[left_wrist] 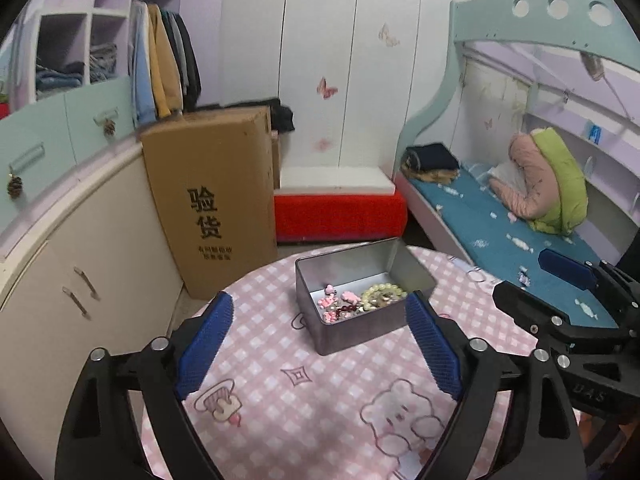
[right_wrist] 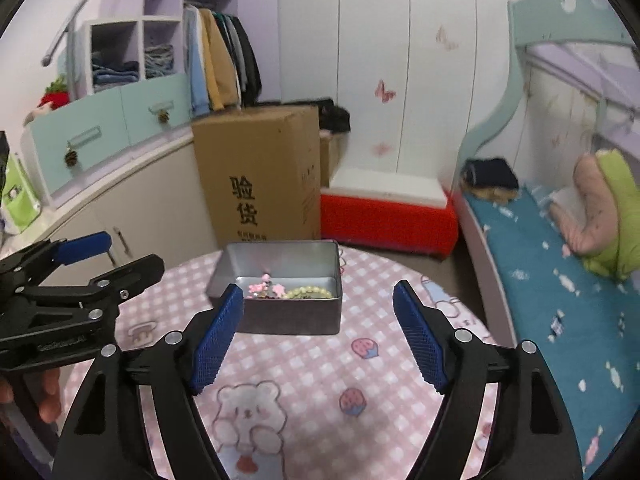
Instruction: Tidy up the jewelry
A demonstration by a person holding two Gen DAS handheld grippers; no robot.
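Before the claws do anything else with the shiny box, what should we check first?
1. Left claw empty: ok, jaws apart with nothing between them.
2. Right claw empty: ok, open and holding nothing.
3. Tin box standing flat on the table: ok, open side up.
4. Jewelry inside the box: ok, the green bead bracelet and the pink charms lie on its floor.
5. Stray pieces left on the tablecloth: cannot tell, none show, but the claws hide part of the cloth.
6. Lid ready for closing: cannot tell, no lid shows in either view.
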